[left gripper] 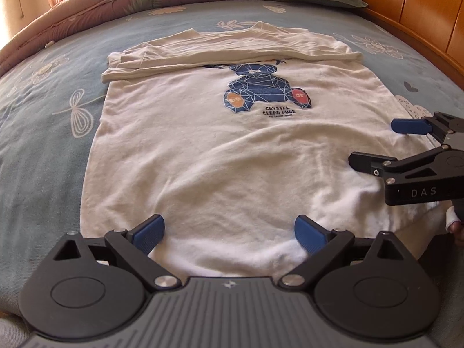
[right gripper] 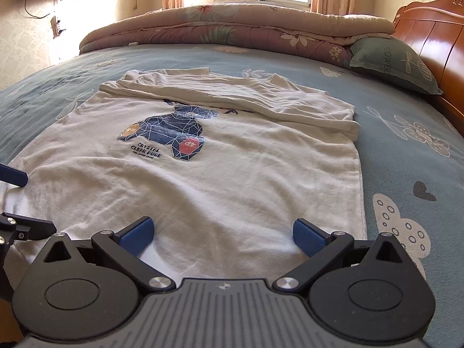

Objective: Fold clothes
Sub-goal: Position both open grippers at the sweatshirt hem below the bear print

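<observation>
- Right now both tongs stand wide, holding nothing: the left tongs (left gripper: 229,229) and the right tongs (right gripper: 223,230) each hang low over the near hem of a white T-shirt (left gripper: 220,156), blue pads spread apart with cloth showing between them.
- Just ahead of the left tongs the hem puckers into soft wrinkles; the right tongs sit off to their right, close to the shirt's right edge (right gripper: 361,191).
- Farther ahead lies the blue bear print (right gripper: 171,136) with its lettering, and beyond it the far part of the shirt is already doubled back toward the tongs in a thick band (right gripper: 246,98), sleeves tucked in.
- Under it all is the blue flowered bedsheet (right gripper: 406,156), with a rolled quilt (right gripper: 232,29) and a pillow (right gripper: 388,63) at the far side.
- My judgement: the shirt is part-folded, and a hem fold toward the band looks likely.
- To do that well, each pair should pinch both layers at the hem, near the two corners, at matching depth.
- Lift evenly, keep the cloth taut between the tongs so the wrinkles pull flat, and lay the hem square on the folded band.
</observation>
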